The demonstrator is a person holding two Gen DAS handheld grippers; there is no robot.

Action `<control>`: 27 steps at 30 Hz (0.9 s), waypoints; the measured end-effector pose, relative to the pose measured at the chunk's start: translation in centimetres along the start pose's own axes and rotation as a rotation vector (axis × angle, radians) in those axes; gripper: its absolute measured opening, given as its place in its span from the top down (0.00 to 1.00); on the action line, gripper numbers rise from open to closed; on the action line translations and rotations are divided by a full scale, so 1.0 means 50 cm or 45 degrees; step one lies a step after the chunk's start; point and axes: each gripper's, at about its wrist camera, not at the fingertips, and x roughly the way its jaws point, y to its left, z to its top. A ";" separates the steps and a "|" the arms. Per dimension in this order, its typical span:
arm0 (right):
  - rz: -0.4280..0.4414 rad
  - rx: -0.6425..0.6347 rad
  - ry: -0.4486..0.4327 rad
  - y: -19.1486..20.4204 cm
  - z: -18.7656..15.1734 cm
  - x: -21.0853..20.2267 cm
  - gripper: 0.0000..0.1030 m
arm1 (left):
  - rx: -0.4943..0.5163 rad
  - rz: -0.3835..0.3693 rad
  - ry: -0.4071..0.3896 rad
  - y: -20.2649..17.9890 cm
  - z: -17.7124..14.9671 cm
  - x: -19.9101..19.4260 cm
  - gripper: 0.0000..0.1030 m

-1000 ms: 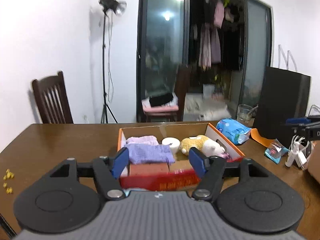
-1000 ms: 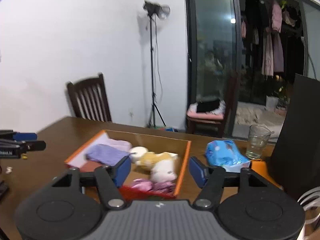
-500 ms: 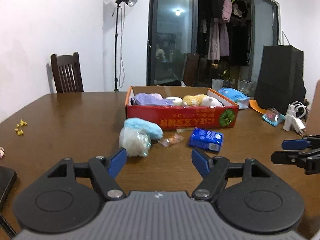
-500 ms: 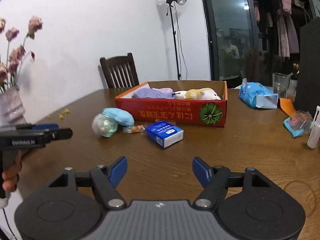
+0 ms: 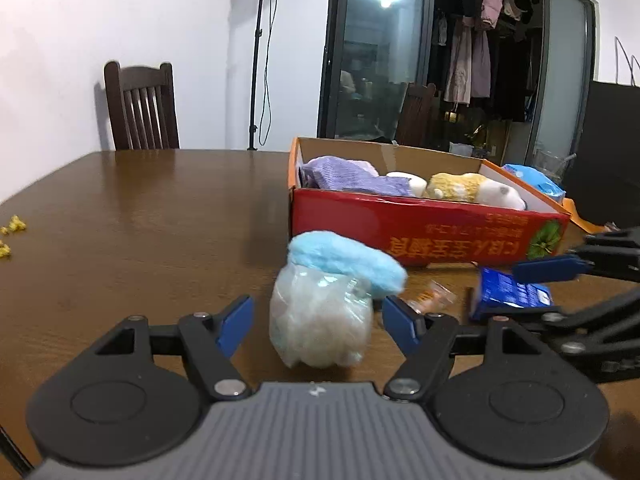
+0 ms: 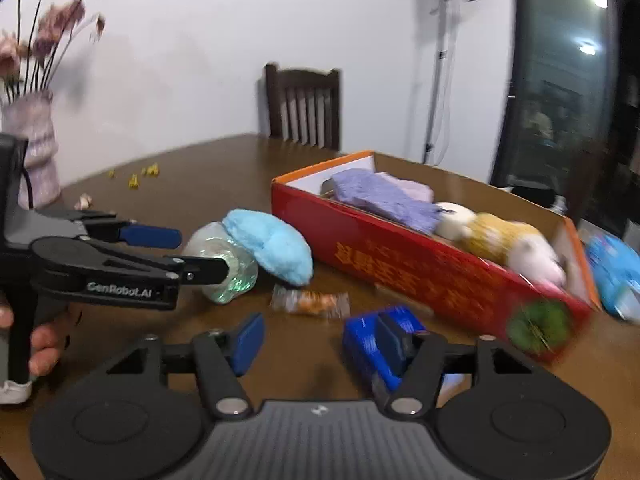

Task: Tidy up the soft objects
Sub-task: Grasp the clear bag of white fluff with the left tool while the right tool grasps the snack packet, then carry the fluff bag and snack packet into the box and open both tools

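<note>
A clear bag of white fluff sits on the wooden table with a blue fluffy pad on top of it. My left gripper is open, its fingers either side of the bag. The red cardboard box behind holds a purple cloth, a white roll and a yellow-white plush. My right gripper is open and empty, low over the table beside a blue packet. The bag and the pad also show in the right wrist view, with the left gripper at them.
A wrapped candy lies between the bag and the blue packet. A vase of flowers stands at the table's left. Yellow crumbs lie at the left edge. A blue tissue pack lies right of the box. A chair stands behind.
Both grippers came down from above the box to table level and closed in. The left one now straddles the fluff bag; the right one has swung left beside the blue packet.
</note>
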 end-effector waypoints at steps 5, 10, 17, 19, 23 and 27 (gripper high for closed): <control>0.020 -0.127 0.068 -0.005 0.029 0.090 0.46 | -0.116 -0.075 0.046 0.040 -0.006 0.013 0.50; 0.086 -0.151 0.066 -0.009 0.036 0.121 0.54 | -0.135 -0.093 0.057 0.046 -0.009 0.012 0.55; 0.143 -0.032 0.078 -0.006 0.023 0.106 0.73 | -0.147 -0.102 0.073 0.039 -0.011 -0.007 0.58; 0.155 -0.019 0.068 0.009 0.013 0.084 0.74 | -0.160 -0.114 0.078 0.034 -0.022 -0.032 0.59; 0.148 0.042 0.023 0.036 -0.019 0.010 0.74 | -0.159 -0.129 0.109 0.010 -0.062 -0.103 0.59; 0.122 0.147 -0.010 0.051 -0.079 -0.085 0.74 | -0.124 -0.164 0.112 -0.023 -0.088 -0.176 0.59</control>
